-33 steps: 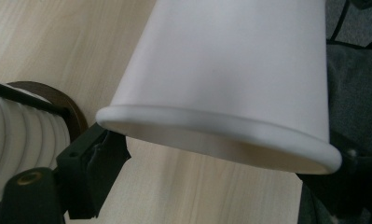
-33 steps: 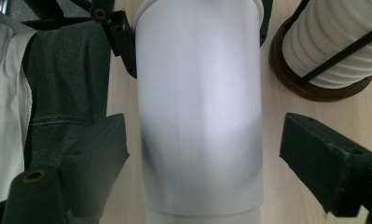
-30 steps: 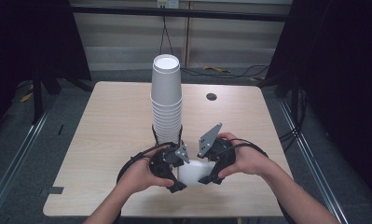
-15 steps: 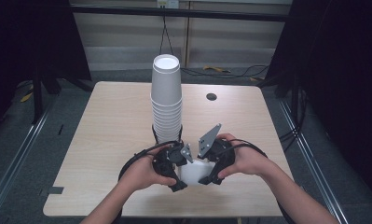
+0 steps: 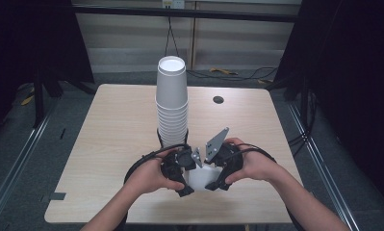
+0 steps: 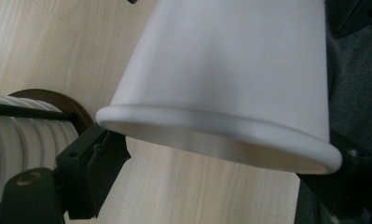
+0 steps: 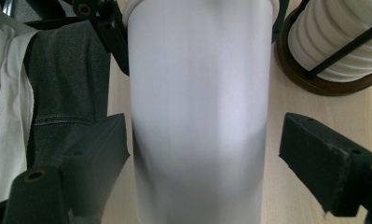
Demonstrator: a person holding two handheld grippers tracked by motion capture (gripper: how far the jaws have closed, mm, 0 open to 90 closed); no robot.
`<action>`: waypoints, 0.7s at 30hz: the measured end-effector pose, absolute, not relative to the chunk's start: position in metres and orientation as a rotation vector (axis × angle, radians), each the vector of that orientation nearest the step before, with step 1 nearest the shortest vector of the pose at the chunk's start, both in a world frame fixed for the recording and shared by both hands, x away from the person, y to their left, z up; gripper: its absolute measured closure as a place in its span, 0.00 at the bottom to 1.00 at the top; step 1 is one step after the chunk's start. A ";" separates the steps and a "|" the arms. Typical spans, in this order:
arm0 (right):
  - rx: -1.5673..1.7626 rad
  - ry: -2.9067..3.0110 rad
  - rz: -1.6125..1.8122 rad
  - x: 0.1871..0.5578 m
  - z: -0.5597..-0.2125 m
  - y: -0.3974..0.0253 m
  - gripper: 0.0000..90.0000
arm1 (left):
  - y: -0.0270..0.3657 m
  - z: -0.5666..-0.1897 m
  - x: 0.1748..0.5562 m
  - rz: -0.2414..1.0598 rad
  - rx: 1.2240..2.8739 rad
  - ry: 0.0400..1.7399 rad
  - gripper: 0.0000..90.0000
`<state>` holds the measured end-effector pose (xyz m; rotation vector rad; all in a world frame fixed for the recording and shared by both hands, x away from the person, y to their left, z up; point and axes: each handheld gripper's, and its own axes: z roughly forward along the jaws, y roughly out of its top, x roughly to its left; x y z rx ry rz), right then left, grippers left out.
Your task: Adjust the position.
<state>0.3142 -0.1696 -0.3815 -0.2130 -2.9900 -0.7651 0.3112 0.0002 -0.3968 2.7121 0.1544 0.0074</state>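
A single white paper cup (image 5: pixel 199 177) lies on its side between my two grippers, just above the table's front edge. My left gripper (image 5: pixel 189 179) is shut on the cup's rolled rim (image 6: pixel 230 135), one jaw at each end of it. In the right gripper view the cup's wall (image 7: pixel 197 116) runs up the middle. My right gripper (image 7: pixel 200 154) straddles it open: its left pad is against the wall and a gap shows on the right. A tall stack of white cups (image 5: pixel 172 106) stands just behind the hands.
The stack sits in a brown round base (image 7: pixel 309 81) with thin black upright rods. The light wood table (image 5: pixel 108 134) has a dark round hole (image 5: pixel 218 100) at its back right. Dark floor and metal rails flank the table. A person's clothing (image 7: pixel 58 84) lies beyond the front edge.
The left gripper has edged a little to the right, closer to the right gripper, with the cup between them. The stack has not moved.
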 end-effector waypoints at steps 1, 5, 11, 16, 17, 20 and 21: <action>-0.218 -2.988 -0.764 0.314 -0.382 -0.170 0.17 | 0.000 -0.397 0.311 0.006 2.714 0.153 0.16; -0.211 -2.982 -0.771 0.314 -0.383 -0.168 0.16 | -0.002 -0.395 0.312 0.017 2.735 0.143 0.16; -0.220 -2.983 -0.766 0.313 -0.385 -0.167 0.17 | -0.004 -0.393 0.311 0.028 2.756 0.122 0.15; -0.211 -2.981 -0.769 0.313 -0.385 -0.165 0.17 | -0.003 -0.389 0.312 0.030 2.765 0.121 0.15; -0.204 -2.983 -0.770 0.314 -0.385 -0.165 0.16 | -0.003 -0.388 0.312 0.027 2.765 0.121 0.15; -0.202 -2.982 -0.776 0.314 -0.385 -0.163 0.17 | -0.002 -0.387 0.312 0.026 2.768 0.114 0.15; -0.202 -2.984 -0.775 0.313 -0.385 -0.163 0.16 | -0.003 -0.387 0.311 0.025 2.759 0.126 0.15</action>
